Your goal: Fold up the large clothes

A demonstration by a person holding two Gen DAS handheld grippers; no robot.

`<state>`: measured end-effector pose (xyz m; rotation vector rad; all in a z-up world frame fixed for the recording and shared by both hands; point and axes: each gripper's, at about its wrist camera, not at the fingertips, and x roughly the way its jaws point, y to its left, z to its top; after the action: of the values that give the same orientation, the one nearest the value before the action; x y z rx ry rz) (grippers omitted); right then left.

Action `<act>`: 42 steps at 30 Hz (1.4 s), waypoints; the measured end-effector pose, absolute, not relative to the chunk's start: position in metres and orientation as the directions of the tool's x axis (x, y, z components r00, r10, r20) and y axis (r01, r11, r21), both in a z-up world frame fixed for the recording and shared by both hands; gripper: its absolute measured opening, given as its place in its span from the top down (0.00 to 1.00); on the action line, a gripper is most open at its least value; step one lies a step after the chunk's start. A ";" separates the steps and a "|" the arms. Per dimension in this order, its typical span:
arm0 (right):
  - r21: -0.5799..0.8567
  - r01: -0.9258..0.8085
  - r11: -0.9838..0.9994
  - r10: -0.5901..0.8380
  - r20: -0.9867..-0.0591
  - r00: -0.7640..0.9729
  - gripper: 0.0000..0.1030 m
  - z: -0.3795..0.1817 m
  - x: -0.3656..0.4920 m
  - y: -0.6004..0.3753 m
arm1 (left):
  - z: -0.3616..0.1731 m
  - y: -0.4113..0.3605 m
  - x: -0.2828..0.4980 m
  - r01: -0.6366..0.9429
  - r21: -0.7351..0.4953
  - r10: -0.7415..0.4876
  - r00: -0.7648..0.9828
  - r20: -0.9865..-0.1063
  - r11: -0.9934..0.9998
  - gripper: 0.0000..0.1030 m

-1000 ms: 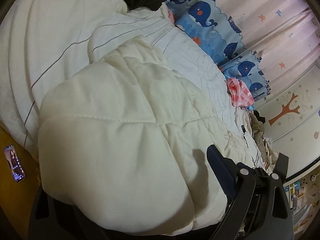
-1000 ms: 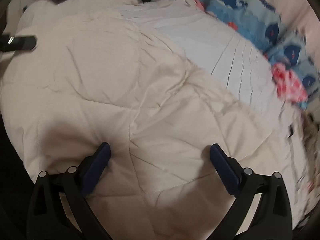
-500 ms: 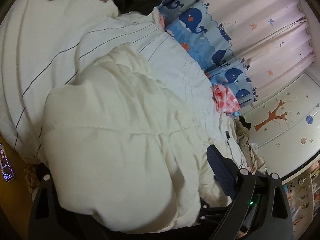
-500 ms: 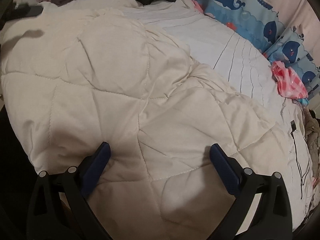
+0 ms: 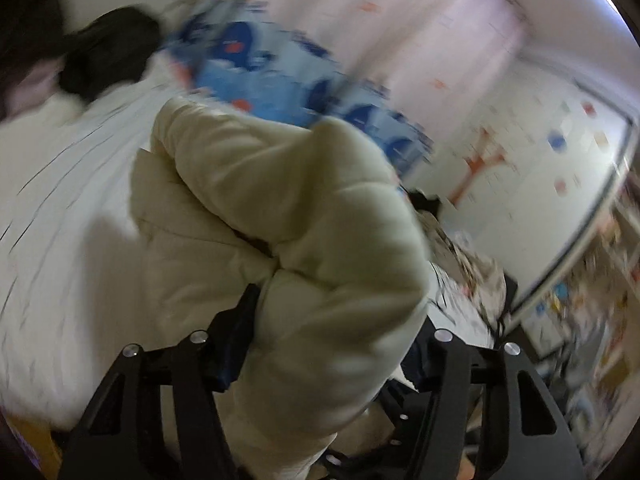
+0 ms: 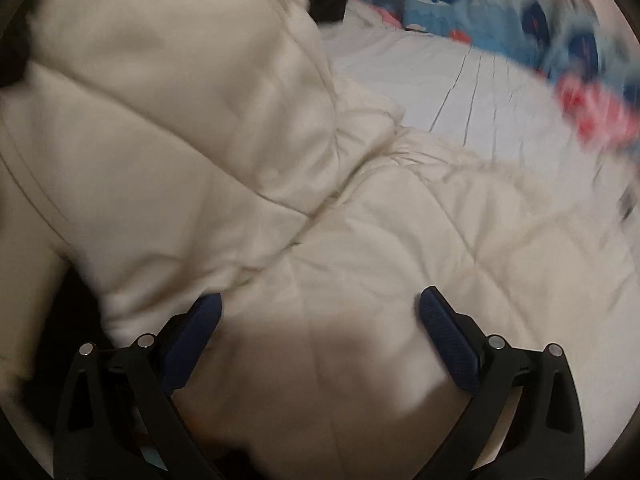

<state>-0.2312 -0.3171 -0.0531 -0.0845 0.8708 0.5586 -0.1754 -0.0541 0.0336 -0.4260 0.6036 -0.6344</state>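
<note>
- Left claw [image 5: 320, 344]: I have a thick fold of the cream quilted coat [image 5: 280, 208] between its two fingers, and the jaws are closing on it; the dark blue pad on the near left finger [image 5: 236, 344] already lies against the padding, while the other pad is mostly hidden behind the bulge
- Position of the coat, left wrist view: the bunched part rises straight ahead of the left claw and stands up off the bed [image 5: 60, 184]; the picture is streaked, so I cannot name which part of the garment this fold is
- Right claw [image 6: 320, 332]: its jaws stand wide apart with nothing clamped; the coat [image 6: 400, 248] lies flat beneath and ahead of it, and I cannot tell whether the pads touch the fabric
- Key relation, right wrist view: the raised portion looms at the upper left and the flat portion spreads to the right, the two meeting along a crease that runs diagonally from near the left finger [image 6: 192, 332] up toward the middle of the striped sheet [image 6: 440, 80]
- Judgement: the raised half lies on the left claw's side, so I expect to carry it across that crease onto the flat half, with the right claw nearer the part that must stay down
- Background: whale-print bedding [image 6: 460, 4] lies beyond the coat, well apart from both claws
</note>
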 end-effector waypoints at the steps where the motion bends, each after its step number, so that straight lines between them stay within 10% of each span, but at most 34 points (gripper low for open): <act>1: 0.285 -0.483 0.828 0.529 -0.683 0.503 0.07 -0.045 -0.236 -0.346 | 0.038 -0.081 -0.173 0.465 -0.498 -0.669 0.627 -0.399 0.732 0.42; 6: 0.678 -0.300 0.671 0.681 -0.404 0.611 0.07 -0.031 -0.256 -0.502 | 0.021 -0.191 -0.161 0.597 -0.384 -0.704 0.513 -0.492 0.704 0.42; 11: 0.763 -0.204 0.614 0.628 -0.316 0.711 0.07 -0.011 -0.257 -0.596 | -0.030 -0.294 -0.175 0.706 -0.203 -0.644 0.438 -0.627 0.678 0.42; 17: 0.579 -0.233 0.781 0.566 -0.500 0.656 0.07 0.026 -0.204 -0.568 | -0.044 -0.322 -0.209 0.744 0.003 -0.567 0.512 -0.646 0.668 0.38; 27: 0.422 -0.413 0.807 0.538 -0.815 0.217 0.07 -0.015 -0.093 -0.420 | -0.036 -0.298 -0.241 0.803 -0.005 -0.617 0.454 -0.643 0.596 0.37; 34: 0.358 -0.512 0.781 0.554 -0.774 0.305 0.67 -0.002 -0.128 -0.402 | 0.000 -0.181 -0.239 0.794 -0.326 -0.776 0.266 -0.572 0.513 0.36; 42: 0.341 -0.512 0.788 0.579 -0.691 0.432 0.81 0.044 -0.197 -0.424 | 0.021 -0.101 -0.164 0.565 -0.455 -0.722 0.476 -0.502 0.688 0.31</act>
<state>-0.1967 -0.4241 0.0439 0.0835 0.8951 0.6815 -0.1636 -0.1008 0.0210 -0.2399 0.7265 -0.7956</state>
